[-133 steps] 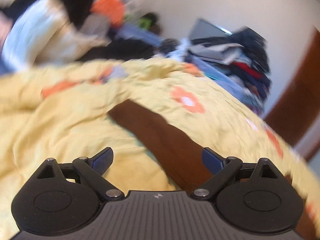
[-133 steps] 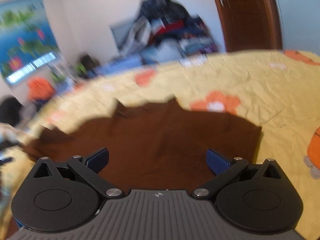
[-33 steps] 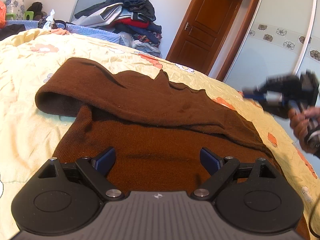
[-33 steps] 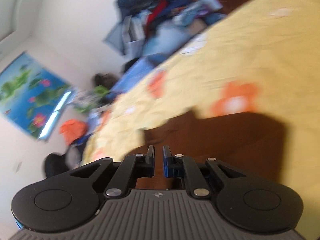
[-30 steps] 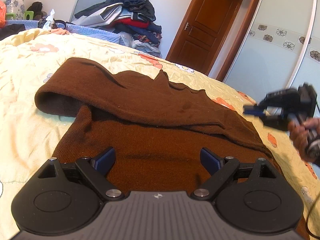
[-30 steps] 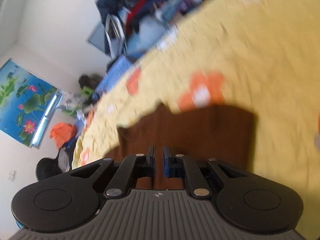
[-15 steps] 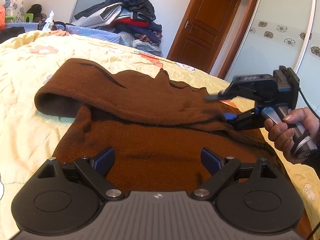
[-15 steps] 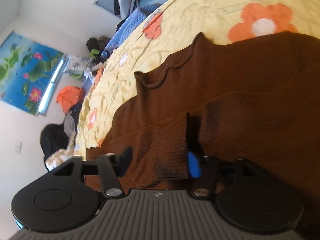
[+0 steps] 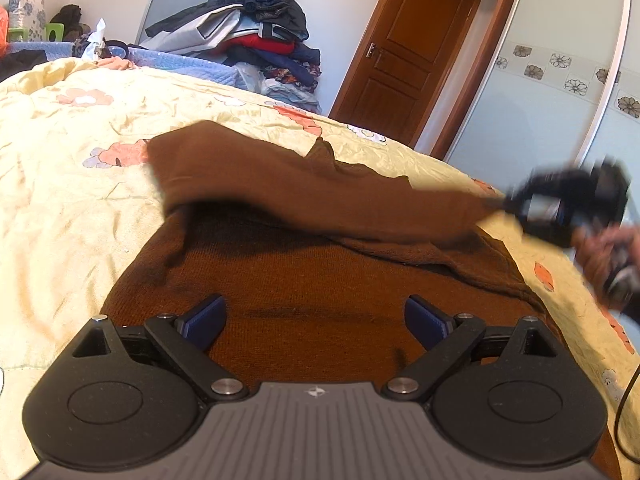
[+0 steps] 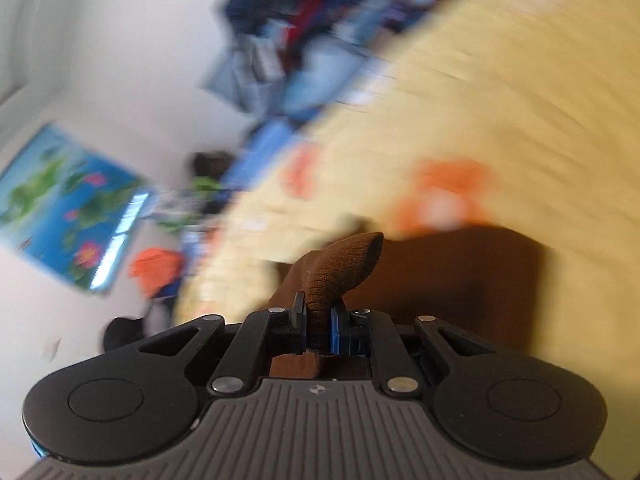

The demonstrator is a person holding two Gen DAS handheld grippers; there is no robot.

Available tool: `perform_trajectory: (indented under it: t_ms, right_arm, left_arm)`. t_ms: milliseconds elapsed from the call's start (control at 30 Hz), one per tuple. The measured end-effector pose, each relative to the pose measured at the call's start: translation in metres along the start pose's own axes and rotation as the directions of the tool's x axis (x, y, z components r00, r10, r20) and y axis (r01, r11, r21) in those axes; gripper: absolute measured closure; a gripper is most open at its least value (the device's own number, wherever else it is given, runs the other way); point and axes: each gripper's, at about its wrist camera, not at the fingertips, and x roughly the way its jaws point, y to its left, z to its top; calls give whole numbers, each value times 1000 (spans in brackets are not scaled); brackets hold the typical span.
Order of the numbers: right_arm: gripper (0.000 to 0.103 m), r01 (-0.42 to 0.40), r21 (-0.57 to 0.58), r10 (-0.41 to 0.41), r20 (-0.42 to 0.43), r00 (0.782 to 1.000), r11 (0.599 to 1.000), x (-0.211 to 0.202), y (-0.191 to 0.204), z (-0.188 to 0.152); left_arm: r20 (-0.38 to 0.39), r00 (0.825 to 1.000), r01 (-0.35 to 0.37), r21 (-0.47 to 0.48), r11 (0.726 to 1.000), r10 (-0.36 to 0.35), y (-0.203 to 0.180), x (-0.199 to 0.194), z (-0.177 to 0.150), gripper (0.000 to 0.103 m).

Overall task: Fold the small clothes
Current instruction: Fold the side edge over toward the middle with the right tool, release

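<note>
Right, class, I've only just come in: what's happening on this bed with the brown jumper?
A person is folding a brown jumper spread on a yellow flowered bedspread. The right claw is shut on the ribbed sleeve cuff, and the sleeve stretches across the jumper's body. The left claw hovers open over the lower part, gripping nothing.

We carry two matching grippers: the left gripper (image 9: 316,318) and right gripper (image 10: 318,322) have black linkage arms, silver screws, round side discs, ribbed grey housings and blue finger pads (image 9: 204,320).
</note>
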Motion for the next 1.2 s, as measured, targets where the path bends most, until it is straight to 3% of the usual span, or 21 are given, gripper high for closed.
perform_trajectory:
  t_ms: [67,100,233,333,433,533,600,633,667,700,800,867,933,967,1033,1100,1167,1200]
  right_arm:
    - [85,83,15,-82,-41,996,996,8,-23,-10]
    - [85,87,15,-86,-47,995,996,9,-28,-15]
    - [85,11,7,-11,-16,1000,1000,-1,-18,-15]
    - [85,-52,-7,52,36,998,999,-18,-4,-2]
    - [86,-50,20,48,75,996,999,-23,-12,13]
    - [85,65,2,-65,4,998,998,-6,-28,11]
    - [85,58,2,-58,-12,998,998,0,-29,5]
    - [85,49,3,-49,-10,999,999,0,-29,4]
    - [85,37,4,-37,-5,999,999,1,-26,3]
    - [85,25,1,-25,8,1000,1000,-2,-23,4]
    - [86,19,-33,-16,74,997,999,-18,-16,9]
    - [86,89,-43,-85,75,994,995,-16,-25,10]
    - [86,157,-58,-157,12,988,986,0,-35,2]
    - [89,148,-75,-147,22,989,986,3,-35,-3]
    - [77,132,-60,-131,17,991,989,0,-31,-6]
    - [37,101,-60,-99,45,994,993,-13,-26,-4]
    - [17,106,-83,-94,142,985,991,-35,-25,-2]
    - [16,128,-86,-112,165,980,988,-40,-25,2]
  left_arm:
    - [3,1000,-9,-1,1000,9,-1,-2,1,6]
    - [8,1000,-21,-12,1000,21,-1,-4,4,6]
    - [82,996,28,-153,988,-16,12,-15,40,6]
    - [141,990,5,-252,968,32,34,-11,73,6]
    - [49,997,-34,-311,950,52,59,19,94,6]
    - [-84,996,-62,-324,944,36,76,58,102,7]
    - [-139,987,-113,-280,953,76,75,76,106,9]
    - [-157,983,-132,-242,961,96,72,83,107,32]
    - [-171,978,-154,-192,969,121,66,88,109,69]
    - [-176,973,-177,-144,974,151,61,91,112,77]
    - [-105,968,-230,-1,973,229,45,89,119,82]
    - [-87,954,-277,122,953,288,36,97,113,82]
    - [-55,937,-320,265,910,346,28,108,99,80]
    - [-18,936,-330,309,892,353,23,107,94,80]
    - [0,933,-338,347,875,360,18,101,92,75]
    - [17,939,-329,340,881,344,17,87,95,59]
    - [22,950,-302,297,906,310,21,74,97,9]
    - [32,955,-294,268,917,296,26,71,97,7]
